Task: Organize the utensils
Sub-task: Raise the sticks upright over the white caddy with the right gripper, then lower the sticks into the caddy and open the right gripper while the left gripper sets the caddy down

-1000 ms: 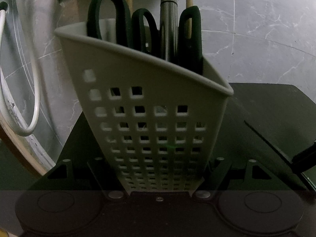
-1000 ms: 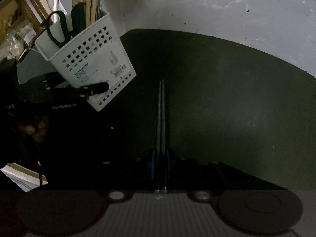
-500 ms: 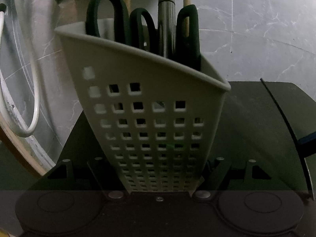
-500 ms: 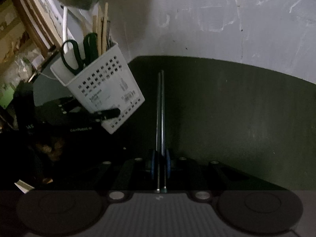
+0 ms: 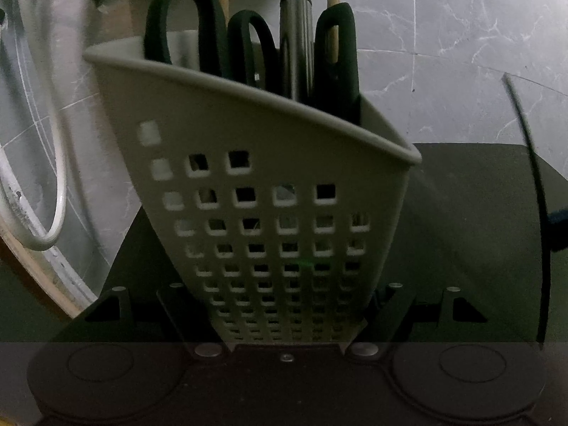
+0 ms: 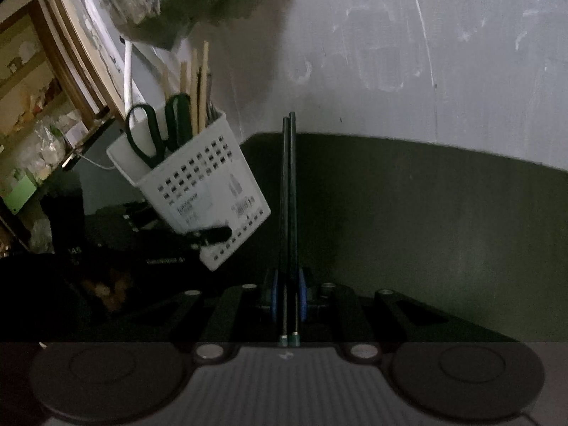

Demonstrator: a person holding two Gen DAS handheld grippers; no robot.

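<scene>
dark table (image 6: pixel 426 213); tilted white caddy (image 5: pixel 277 213) holds scissors (image 5: pixel 198 28), wooden sticks (image 6: pixel 202 85).

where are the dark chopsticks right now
The dark chopsticks are clamped in the right gripper, centre of the right wrist view, pointing up over the dark mat, just right of the tilted white utensil basket.

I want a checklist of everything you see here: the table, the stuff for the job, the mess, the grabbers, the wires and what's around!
Surface: dark mat, bare where seen.
Job's things: white holder, tilted, holds scissors, wooden sticks, metal handle; dark chopsticks.
Clutter: nothing seen on the mat.
Grippers: left gripper shut on the white holder; right gripper shut on the dark chopsticks.
Cables: white cable loops at left.
Surroundings: grey marbled wall; cluttered shelves.
</scene>
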